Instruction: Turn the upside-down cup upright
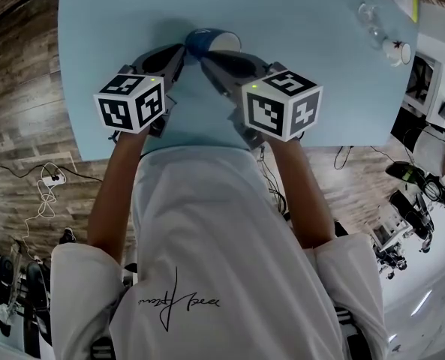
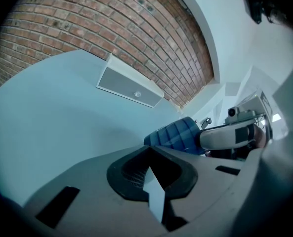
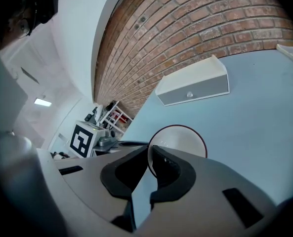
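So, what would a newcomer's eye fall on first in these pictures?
The blue cup stands out most, tilted near the middle of the pale blue table. The right hand-held gripper pinches its rim, white mouth facing it; the left hand-held gripper is shut and empty beside it.

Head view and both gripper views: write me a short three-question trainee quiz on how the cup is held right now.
1. True or false: the blue cup stands upright on the table.
2. Which gripper has the cup's rim between its jaws? A: left. B: right. C: neither.
3. Fill in: the inside of the cup is ____.

Key
1. False: it is tipped onto its side, with its mouth toward the right gripper.
2. B: the rim runs between the right jaws. The jaws of the left gripper are together, with the cup beyond their tips.
3. White.
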The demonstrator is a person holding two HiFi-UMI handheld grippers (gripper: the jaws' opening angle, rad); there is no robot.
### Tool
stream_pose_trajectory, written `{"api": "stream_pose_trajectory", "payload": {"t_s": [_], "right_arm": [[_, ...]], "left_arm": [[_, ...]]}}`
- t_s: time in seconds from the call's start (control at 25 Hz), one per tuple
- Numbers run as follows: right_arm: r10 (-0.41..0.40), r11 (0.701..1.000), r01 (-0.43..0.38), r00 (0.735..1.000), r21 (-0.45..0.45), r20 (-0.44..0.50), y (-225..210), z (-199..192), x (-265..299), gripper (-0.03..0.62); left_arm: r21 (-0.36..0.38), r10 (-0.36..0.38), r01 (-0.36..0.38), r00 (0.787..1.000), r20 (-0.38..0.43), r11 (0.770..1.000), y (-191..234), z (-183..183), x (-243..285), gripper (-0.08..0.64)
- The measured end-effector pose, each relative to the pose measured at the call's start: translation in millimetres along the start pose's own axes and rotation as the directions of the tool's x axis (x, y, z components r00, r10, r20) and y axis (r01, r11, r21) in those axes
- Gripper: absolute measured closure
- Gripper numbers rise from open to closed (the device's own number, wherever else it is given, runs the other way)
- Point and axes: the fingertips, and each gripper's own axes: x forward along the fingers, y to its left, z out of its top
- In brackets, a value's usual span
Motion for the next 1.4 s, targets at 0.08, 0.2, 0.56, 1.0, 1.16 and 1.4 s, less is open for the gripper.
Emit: {"api": "stream_pose_trajectory", "payload": {"t_s": [0.08,0.2,0.56,1.0,1.16,1.4], "right_arm": [[0.008,1.0,-0.008,1.0,0.01,-0.001,2,0,3,0.568],[0.022,1.0,-0.022,1.0,0.017,0.0,4,2,4,0.568],[0.027,0.998,-0.028,1.0,-0.051,-0.014,15,3,15,0.569],[0.038,0.995,-0.039,0.999,-0.09,-0.007,22,14,20,0.569],[0.032,0.996,-0.031,0.999,-0.086,0.006,23,15,20,0.569],[0.034,0.996,-0.032,0.999,-0.078,0.021,22,15,15,0.569]], "left_arm": [[-0.006,-0.002,0.002,1.0,0.001,1.0,2,0,0,0.551],[-0.009,-0.002,0.002,1.0,0.004,1.0,1,1,0,0.551],[-0.024,-0.005,0.005,1.0,0.009,1.0,4,-2,-5,0.551],[-0.034,0.012,-0.011,1.0,0.026,0.999,11,4,-13,0.551],[-0.036,0.01,-0.008,0.999,0.036,0.999,11,4,-17,0.551],[-0.027,-0.005,0.007,0.998,0.066,1.0,0,11,-25,0.552]]}}
